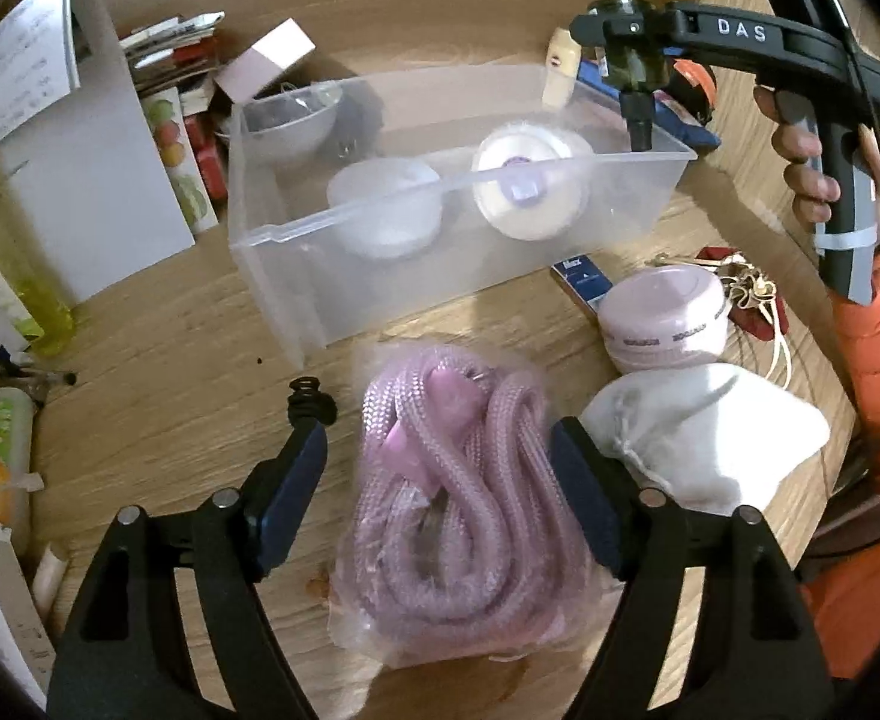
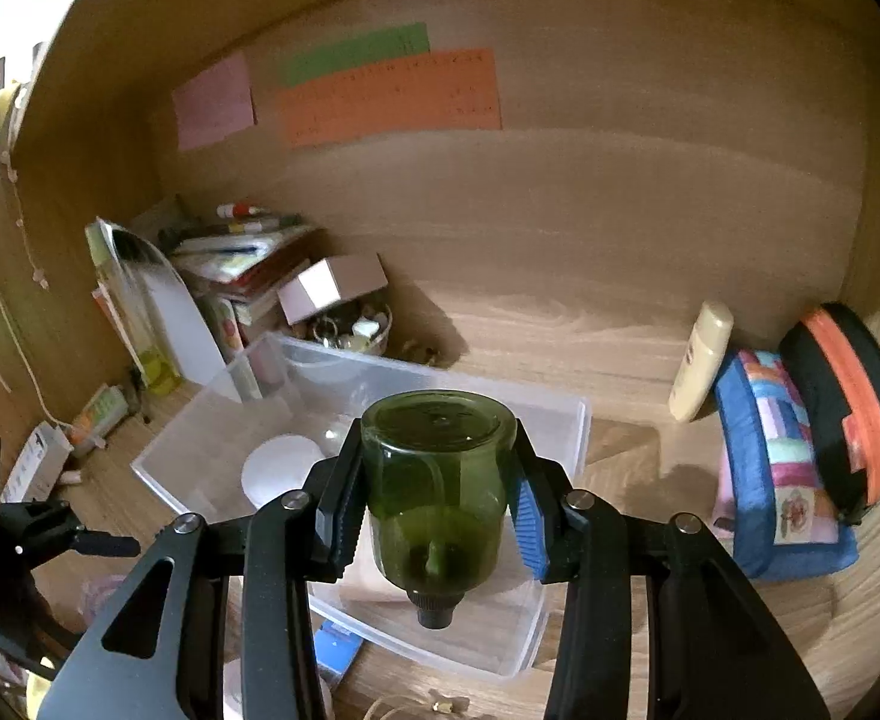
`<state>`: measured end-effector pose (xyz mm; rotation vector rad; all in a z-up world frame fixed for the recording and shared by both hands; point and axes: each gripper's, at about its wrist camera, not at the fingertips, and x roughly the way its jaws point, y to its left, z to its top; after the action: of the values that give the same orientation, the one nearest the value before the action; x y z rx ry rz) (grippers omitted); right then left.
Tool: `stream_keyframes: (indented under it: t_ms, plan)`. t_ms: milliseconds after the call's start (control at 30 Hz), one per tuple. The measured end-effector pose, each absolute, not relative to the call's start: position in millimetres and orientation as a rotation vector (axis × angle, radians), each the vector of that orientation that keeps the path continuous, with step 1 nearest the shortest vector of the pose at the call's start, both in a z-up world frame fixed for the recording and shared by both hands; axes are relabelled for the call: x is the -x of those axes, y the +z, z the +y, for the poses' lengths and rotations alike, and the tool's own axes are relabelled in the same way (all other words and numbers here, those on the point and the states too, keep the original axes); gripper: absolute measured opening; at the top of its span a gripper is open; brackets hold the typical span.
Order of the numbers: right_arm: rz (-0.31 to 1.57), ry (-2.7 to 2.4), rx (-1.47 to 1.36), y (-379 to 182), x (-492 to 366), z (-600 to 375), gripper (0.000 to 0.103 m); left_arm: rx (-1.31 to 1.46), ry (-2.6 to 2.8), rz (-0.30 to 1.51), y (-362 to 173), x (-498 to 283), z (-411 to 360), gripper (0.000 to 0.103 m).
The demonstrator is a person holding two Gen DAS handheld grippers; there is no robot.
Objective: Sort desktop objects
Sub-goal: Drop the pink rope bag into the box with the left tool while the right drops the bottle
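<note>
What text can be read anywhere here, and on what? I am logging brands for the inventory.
"DAS": white letters on the right tool's black body.
Pink round case: dark print around its side, upside down and blurred, unreadable.
Small blue box: a white word, too blurred to read.
Orange sheet and green sheet on the back wall: rows of print, too small.

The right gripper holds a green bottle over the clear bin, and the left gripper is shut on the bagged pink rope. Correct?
Not quite. In the left wrist view the left gripper has open jaws either side of the bagged pink rope, not clamping it. The right gripper does hold the green bottle over the clear bin.
</note>
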<state>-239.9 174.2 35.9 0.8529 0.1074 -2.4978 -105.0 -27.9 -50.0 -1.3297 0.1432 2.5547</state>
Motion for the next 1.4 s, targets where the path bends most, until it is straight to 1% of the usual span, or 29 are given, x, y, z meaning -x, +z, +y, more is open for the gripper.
stream_keyframes:
  t_ms: [200, 267, 433, 533, 600, 733, 800, 833, 867, 1033, 1133, 1267, 1333, 1367, 1400]
  plan:
    - [0.152, -2.49, -0.884, 20, 240, 175, 0.038, 1.388, 2.528, 0.159, -55, 112, -23, 0.079]
    - [0.162, -2.483, -0.893, 17, 240, 176, 0.038, 1.409, 2.516, 0.18, -56, 114, -22, 0.082]
    - [0.189, -2.458, -0.913, 9, 238, 178, 0.038, 1.489, 2.473, 0.154, -59, 121, -30, 0.089]
    - [0.204, -2.451, -0.926, 5, 238, 177, 0.038, 1.55, 2.455, 0.159, -68, 129, -27, 0.089]
    - [0.218, -2.441, -0.942, 2, 238, 174, 0.038, 1.545, 2.473, 0.21, -70, 131, -18, 0.091]
    - [0.255, -2.434, -0.951, -4, 236, 169, 0.038, 1.524, 2.474, 0.213, -69, 134, -11, 0.091]
    - [0.268, -2.429, -0.952, -5, 234, 168, 0.038, 1.508, 2.481, 0.203, -68, 132, -10, 0.085]
    - [0.268, -2.425, -0.953, -6, 235, 168, 0.038, 1.497, 2.486, 0.205, -67, 130, -10, 0.076]
    - [0.268, -2.422, -0.957, -6, 235, 168, 0.038, 1.489, 2.491, 0.207, -65, 128, -10, 0.071]
    - [0.288, -2.42, -0.961, -9, 234, 165, 0.039, 1.469, 2.524, 0.188, -64, 112, -12, 0.064]
    - [0.297, -2.416, -0.964, -10, 234, 163, 0.039, 1.454, 2.576, 0.141, -61, 104, -20, 0.061]
    - [0.303, -2.408, -0.973, -13, 233, 161, 0.038, 1.407, 2.653, -0.022, -50, 86, -39, 0.058]
    - [0.303, -2.404, -0.973, -13, 233, 160, 0.039, 1.382, 2.682, -0.072, -44, 81, -45, 0.056]
    - [0.304, -2.405, -0.973, -13, 233, 161, 0.04, 1.362, 2.706, -0.101, -42, 83, -46, 0.054]
    - [0.304, -2.41, -0.972, -12, 233, 161, 0.046, 1.346, 2.718, -0.122, -39, 81, -49, 0.053]
